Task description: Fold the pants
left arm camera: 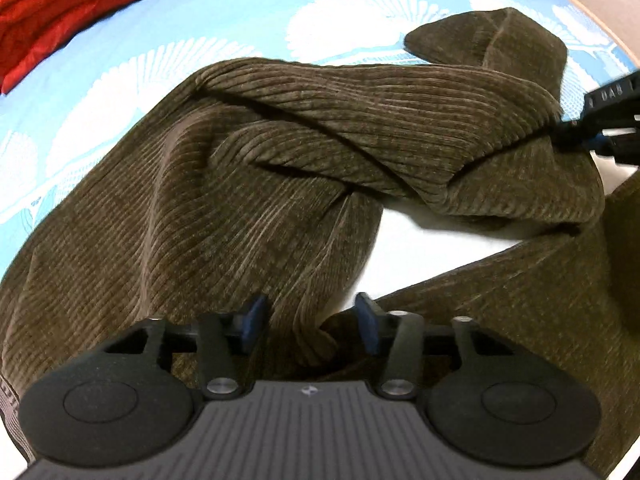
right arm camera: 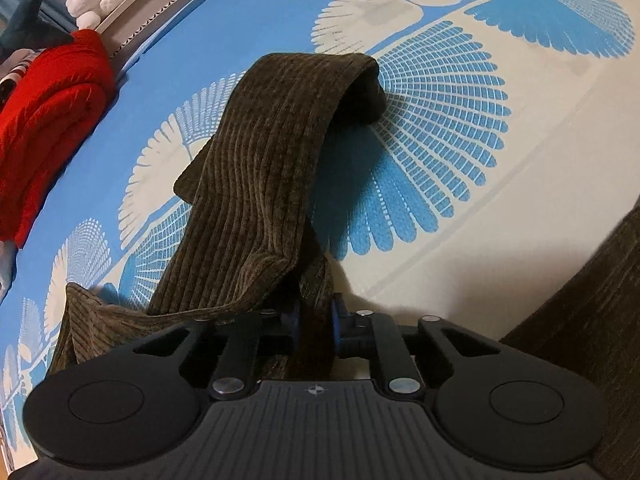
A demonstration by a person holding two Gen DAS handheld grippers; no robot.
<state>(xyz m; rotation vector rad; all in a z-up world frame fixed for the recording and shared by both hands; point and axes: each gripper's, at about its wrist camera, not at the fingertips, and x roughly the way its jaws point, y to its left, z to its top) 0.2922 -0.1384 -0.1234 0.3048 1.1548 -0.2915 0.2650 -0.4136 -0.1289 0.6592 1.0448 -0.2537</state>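
Brown corduroy pants (left arm camera: 224, 184) lie twisted and bunched on a blue and white patterned bed sheet (left arm camera: 224, 16). My left gripper (left arm camera: 310, 320) is open, its blue pads either side of a fold of the fabric near the crotch, not clamped. My right gripper (right arm camera: 314, 326) is shut on one pant leg (right arm camera: 264, 168), which is lifted and drapes away over the sheet (right arm camera: 500, 208). The right gripper also shows at the right edge of the left wrist view (left arm camera: 576, 128), pinching the raised leg.
A folded red blanket (left arm camera: 68, 4) lies at the far left of the bed, also in the right wrist view (right arm camera: 44, 120). White plush toys (right arm camera: 94, 0) sit beyond it. More brown fabric (right arm camera: 592, 320) lies at the right.
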